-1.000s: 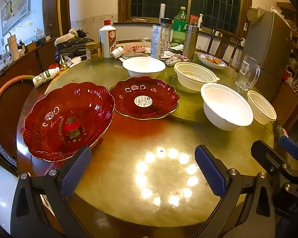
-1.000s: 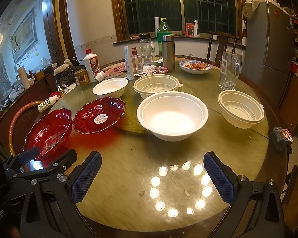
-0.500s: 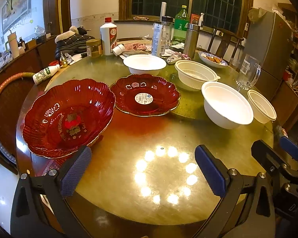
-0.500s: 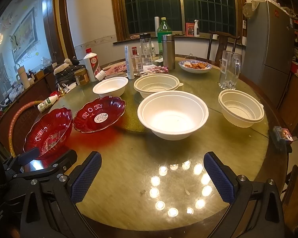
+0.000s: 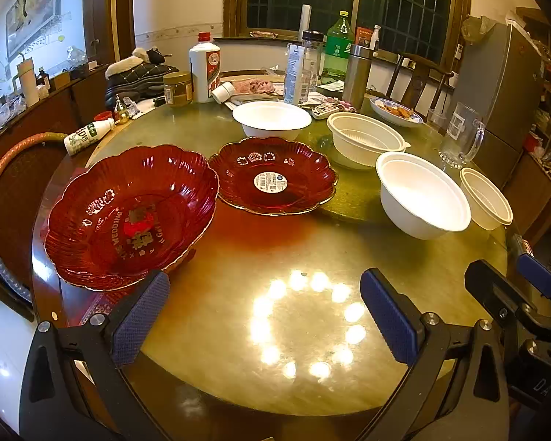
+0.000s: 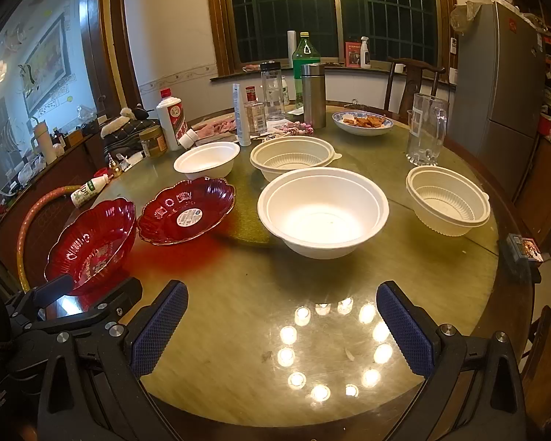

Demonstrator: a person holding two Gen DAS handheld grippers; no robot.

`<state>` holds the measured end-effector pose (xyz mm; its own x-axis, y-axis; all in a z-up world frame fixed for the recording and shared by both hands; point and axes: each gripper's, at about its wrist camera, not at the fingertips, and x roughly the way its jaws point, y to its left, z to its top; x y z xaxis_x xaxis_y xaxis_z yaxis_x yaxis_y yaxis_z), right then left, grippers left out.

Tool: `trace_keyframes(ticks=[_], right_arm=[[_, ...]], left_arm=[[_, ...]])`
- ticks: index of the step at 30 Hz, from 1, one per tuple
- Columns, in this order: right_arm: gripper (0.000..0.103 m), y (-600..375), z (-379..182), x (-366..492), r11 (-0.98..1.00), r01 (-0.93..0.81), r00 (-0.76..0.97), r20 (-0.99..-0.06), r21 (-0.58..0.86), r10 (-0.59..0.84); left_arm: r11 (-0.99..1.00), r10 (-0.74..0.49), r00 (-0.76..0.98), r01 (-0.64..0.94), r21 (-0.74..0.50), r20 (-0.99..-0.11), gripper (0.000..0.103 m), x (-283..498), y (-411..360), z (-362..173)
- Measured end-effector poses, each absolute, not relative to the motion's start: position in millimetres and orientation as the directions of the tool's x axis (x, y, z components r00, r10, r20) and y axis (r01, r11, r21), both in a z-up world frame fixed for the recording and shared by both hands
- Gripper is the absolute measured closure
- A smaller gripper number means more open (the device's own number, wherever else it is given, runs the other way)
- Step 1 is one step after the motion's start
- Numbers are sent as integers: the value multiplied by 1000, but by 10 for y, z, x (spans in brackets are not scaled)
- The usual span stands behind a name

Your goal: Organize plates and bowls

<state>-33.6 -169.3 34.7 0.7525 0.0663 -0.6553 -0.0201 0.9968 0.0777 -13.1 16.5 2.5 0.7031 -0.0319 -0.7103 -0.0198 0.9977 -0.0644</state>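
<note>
The round glass-topped table [image 5: 312, 250] is carrying everything. The deep red scalloped glass bowl [image 5: 128, 217] is sitting at its left edge, just ahead-left of the left gripper [image 5: 264, 316], nearer it than the right gripper [image 6: 283, 330]. Both are hovering spread, empty.
</note>
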Motion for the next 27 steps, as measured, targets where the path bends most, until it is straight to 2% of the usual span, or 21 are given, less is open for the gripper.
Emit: trace_keyframes(ticks=[15,17,23,27], right_arm=[[0,-1654,335,-348,996,-31,752,-654,86,80],[0,-1638,334,-365,994,-44,756,-647,100,99],[0,-1543,280,-264,967,-121,727,-643,224,240],[0,-1302,244,-116,942,-185,684,-651,282,329]], left_arm=[[997,-33,705,-21,-68,-708,0,-172,225,40],[996,-53,731,-10,-88,-681,0,-248,298,104],[993,30,817,-90,-75,-576,0,-478,661,320],[990,30,804,-104,-91,-593,0,-444,971,258]])
